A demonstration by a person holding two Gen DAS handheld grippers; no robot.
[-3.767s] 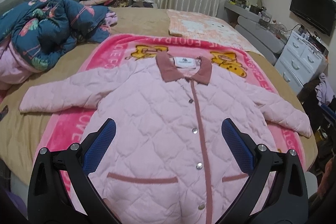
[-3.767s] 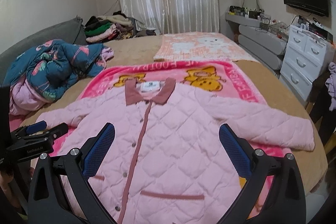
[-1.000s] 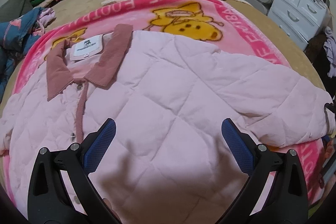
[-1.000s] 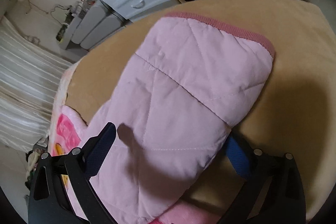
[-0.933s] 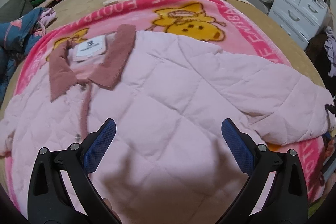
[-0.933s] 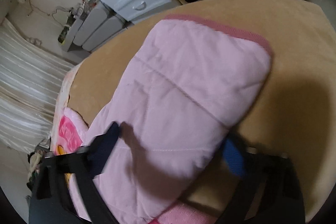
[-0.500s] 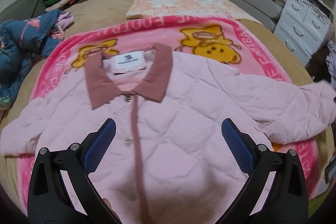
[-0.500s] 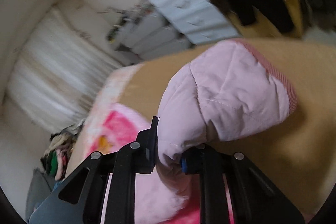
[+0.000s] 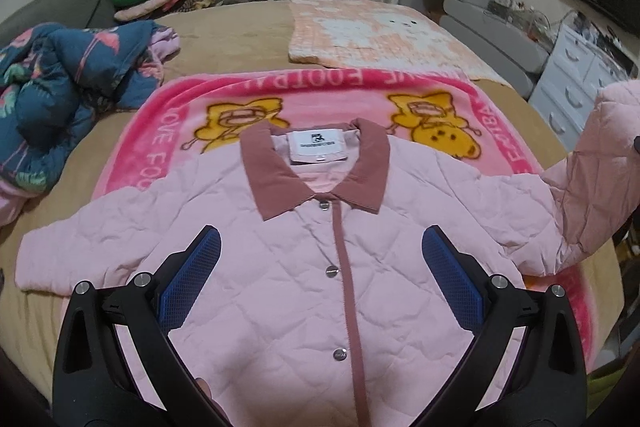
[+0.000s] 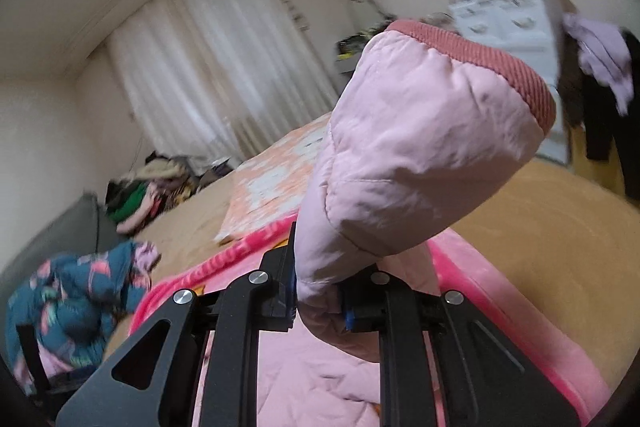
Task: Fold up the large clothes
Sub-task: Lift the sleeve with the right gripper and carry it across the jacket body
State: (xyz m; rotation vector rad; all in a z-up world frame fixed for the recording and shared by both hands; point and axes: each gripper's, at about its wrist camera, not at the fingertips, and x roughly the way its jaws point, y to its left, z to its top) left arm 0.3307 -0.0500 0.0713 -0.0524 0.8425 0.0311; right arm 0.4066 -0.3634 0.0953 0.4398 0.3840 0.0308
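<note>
**Currently: sleeve lifted, jacket flat on bed**

Left wrist: I see the pink jacket [image 9: 304, 267] lying front-up, collar away from me, on the pink blanket [image 9: 160, 131]. My left gripper [image 9: 320, 275] hovers wide open, empty; the hem is cut off below.

Right wrist: my right gripper [image 10: 318, 301] pinches the raised sleeve [image 10: 420, 147], cuff uppermost. Background blurred.

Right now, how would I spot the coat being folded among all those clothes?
On the bed lies a bright pink cartoon blanket. Spread on it is the pale pink quilted jacket. Unlike the blue floral bundle beside it, it has a dusty-rose collar and snaps.
</note>
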